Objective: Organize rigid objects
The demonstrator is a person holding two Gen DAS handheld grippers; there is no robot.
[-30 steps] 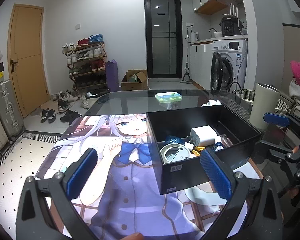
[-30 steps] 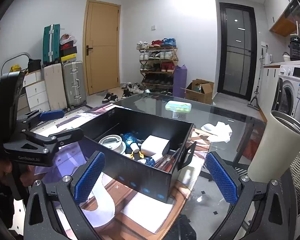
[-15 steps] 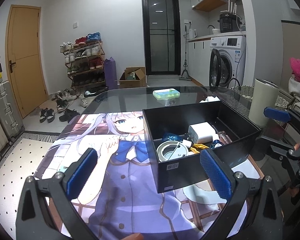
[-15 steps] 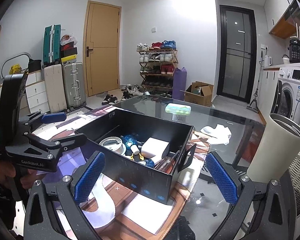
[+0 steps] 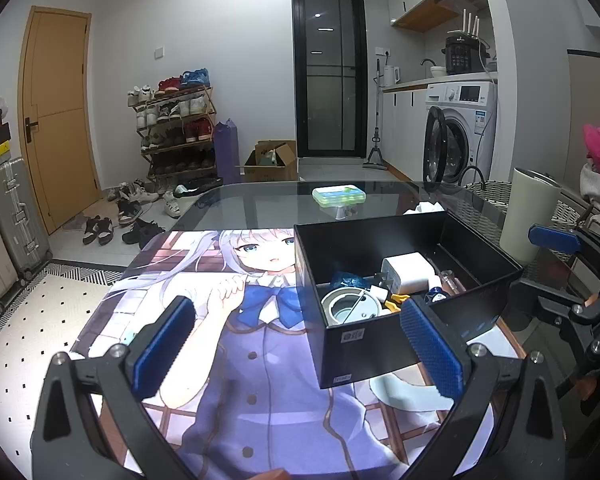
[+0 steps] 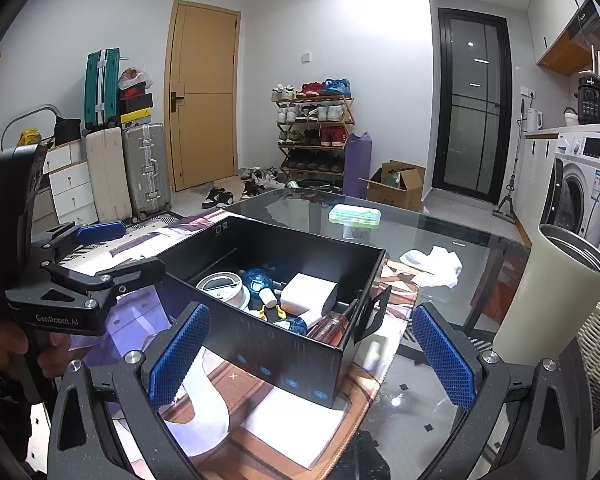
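Note:
A black open box [image 5: 380, 344] stands on a printed anime mat [image 5: 240, 320]. Inside it lie a white charger [image 5: 406, 274], a round tin [image 5: 350, 306], a blue crumpled piece [image 5: 348, 280] and a yellow clip [image 5: 394, 304]. My left gripper [image 5: 298, 348] hovers open over the mat, its right finger in front of the box's near wall. In the right wrist view, my right gripper [image 6: 312, 354] is open, and its fingers straddle the box [image 6: 284, 356] corner from in front. A hand holds the left gripper [image 6: 108, 254] at the far left. Neither holds anything.
A green and white case [image 5: 339, 195] sits farther back on the glass table [image 6: 440, 400]. A tall beige tumbler [image 6: 552, 300] stands at the right edge, and a white cloth [image 6: 432, 264] lies behind the box. Beyond are a shoe rack, suitcases and a washing machine.
Only a slight wobble of the left wrist view. Both grippers stay open and the box has not moved.

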